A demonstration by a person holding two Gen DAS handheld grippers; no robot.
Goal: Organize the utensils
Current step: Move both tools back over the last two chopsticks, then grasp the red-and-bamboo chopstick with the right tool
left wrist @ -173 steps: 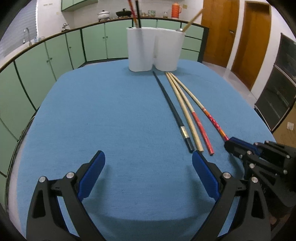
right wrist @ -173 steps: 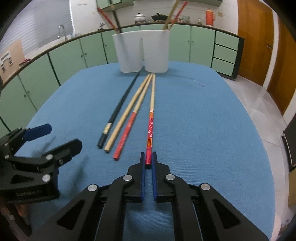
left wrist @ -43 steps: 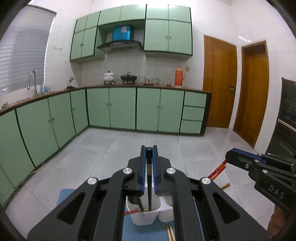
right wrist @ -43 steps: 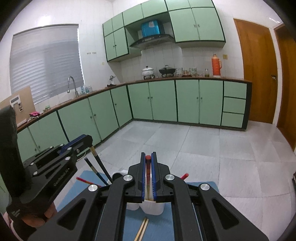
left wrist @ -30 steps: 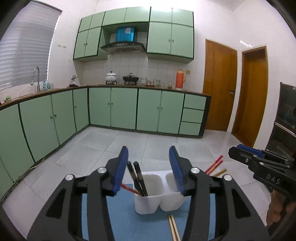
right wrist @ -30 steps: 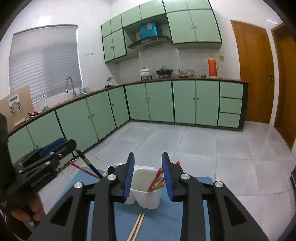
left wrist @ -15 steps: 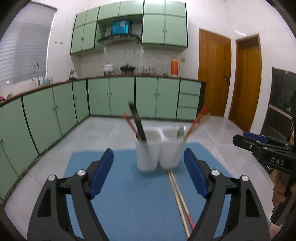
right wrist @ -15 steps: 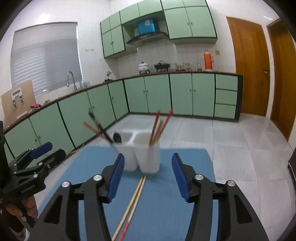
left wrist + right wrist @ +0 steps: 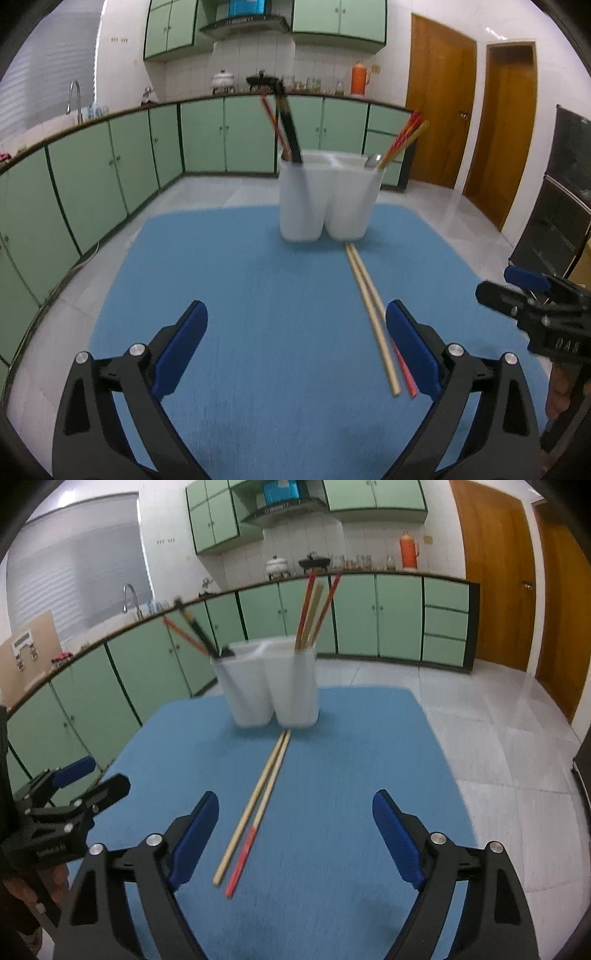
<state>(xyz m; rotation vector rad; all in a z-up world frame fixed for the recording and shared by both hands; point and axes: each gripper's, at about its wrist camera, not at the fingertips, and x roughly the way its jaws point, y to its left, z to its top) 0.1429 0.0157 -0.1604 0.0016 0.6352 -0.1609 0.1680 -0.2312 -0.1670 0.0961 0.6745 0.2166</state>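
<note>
Both tongs have come down and back from the holder since half a second ago, and you're now low over the blue worktop (image 9: 229,280) with the two loose chopsticks right in front of you. Your left tongs (image 9: 295,349) are spread wide, blue pads far apart, nothing between them. Your right tongs (image 9: 295,836) are just as wide, also carrying nothing. From the left wrist view the right tongs show at the right edge, off to the side of the mat.

On the worktop, the plain wooden chopstick (image 9: 255,805) and the red-handled chopstick (image 9: 264,808) lie side by side, touching or nearly so, their far tips just short of the white holder (image 9: 271,686). From the right wrist view their near ends sit between your right pads, closer to the left one. From the left wrist view the pair runs toward the right pad of your left tongs, the red end partly hidden behind it.

That white holder has two compartments. Its left one carries black chopsticks (image 9: 288,125) and a red one, leaning left. Its right one carries red and wooden chopsticks (image 9: 314,609), plus a spoon bowl (image 9: 373,159) peeking over the rim
</note>
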